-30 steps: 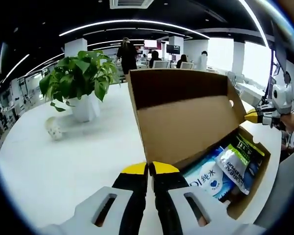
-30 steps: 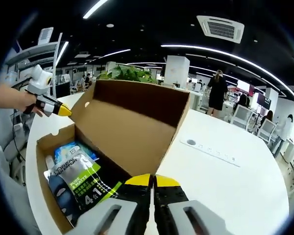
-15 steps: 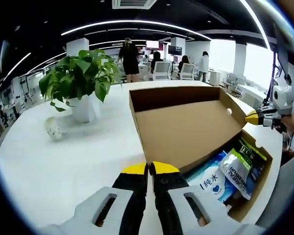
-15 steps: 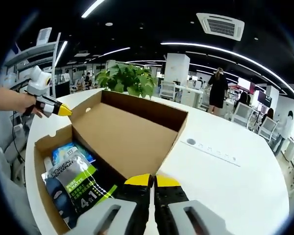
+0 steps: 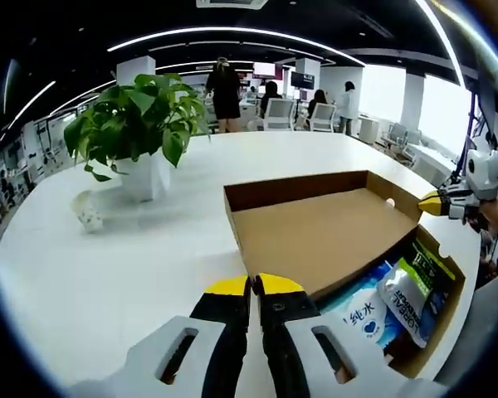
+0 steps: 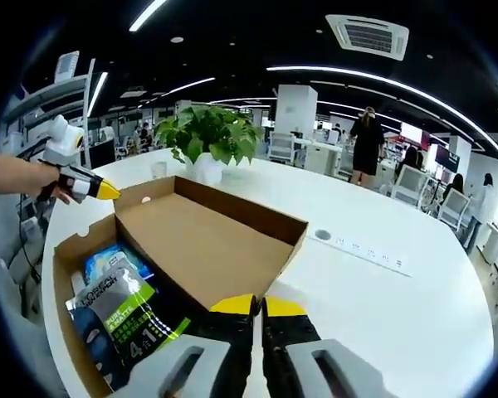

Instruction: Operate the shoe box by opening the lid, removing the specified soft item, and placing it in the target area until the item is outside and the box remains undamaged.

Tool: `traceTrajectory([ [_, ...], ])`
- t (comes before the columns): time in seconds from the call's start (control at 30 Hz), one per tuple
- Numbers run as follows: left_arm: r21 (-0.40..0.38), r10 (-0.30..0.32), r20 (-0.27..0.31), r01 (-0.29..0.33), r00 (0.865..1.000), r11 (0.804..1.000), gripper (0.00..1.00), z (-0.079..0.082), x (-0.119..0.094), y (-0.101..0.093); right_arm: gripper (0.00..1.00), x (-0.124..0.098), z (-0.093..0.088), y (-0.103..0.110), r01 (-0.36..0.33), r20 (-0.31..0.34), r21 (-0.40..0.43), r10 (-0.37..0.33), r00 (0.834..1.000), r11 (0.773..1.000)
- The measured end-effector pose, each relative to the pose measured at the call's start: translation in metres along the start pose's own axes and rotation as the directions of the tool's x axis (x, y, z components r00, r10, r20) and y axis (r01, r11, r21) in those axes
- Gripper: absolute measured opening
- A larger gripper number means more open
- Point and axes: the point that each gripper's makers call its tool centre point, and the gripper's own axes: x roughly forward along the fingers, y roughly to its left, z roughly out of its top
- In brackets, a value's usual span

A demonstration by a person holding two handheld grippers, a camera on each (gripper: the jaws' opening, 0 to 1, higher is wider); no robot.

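Both tongs pinched closed on the brown cardboard shoe box lid (image 5: 319,228); I'd lay it back gently, no creasing the hinge

I get bright, even light from ceiling strips (image 5: 232,33) overhead (window (image 5: 436,104) glare beyond my left tongs (image 5: 253,286)); edges bend, far background soft.

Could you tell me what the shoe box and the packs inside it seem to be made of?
The shoe box looks like plain brown cardboard: matte, unprinted, with cut edges on its open lid. The packs inside appear to be soft plastic film, glossy and printed, wrinkling and catching light. The blue-and-white pack shows the same sheen, probably a wipes pouch.
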Motion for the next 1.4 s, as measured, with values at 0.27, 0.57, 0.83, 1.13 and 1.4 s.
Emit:
traceTrajectory([
  [0.27,-0.043,0.006,-0.01,-0.007,1.0,0.999,0.01,-0.001,0.006,0.002,0.0,0.005,-0.002,-0.003,-0.005,-0.017,0.014,0.006,1.0,1.0],
  [0.57,-0.081,0.01,-0.016,-0.011,1.0,0.997,0.01,-0.003,0.01,0.003,0.0,0.01,-0.003,-0.004,-0.005,-0.029,0.038,0.007,1.0,0.999],
  [0.83,-0.068,0.019,-0.021,-0.021,1.0,0.997,0.02,-0.004,0.009,0.001,0.0,0.011,-0.004,-0.003,-0.012,-0.035,0.047,0.014,0.999,0.999],
  [1.13,0.001,0.004,-0.062,-0.004,0.998,1.0,0.06,-0.01,-0.002,-0.008,0.02,0.004,-0.009,0.003,-0.033,-0.049,0.055,0.035,0.998,0.998],
  [1.4,0.102,-0.027,-0.081,0.035,0.996,0.994,0.12,-0.015,-0.021,-0.034,0.05,-0.014,-0.013,0.013,-0.057,-0.034,0.074,0.059,0.998,0.996],
])
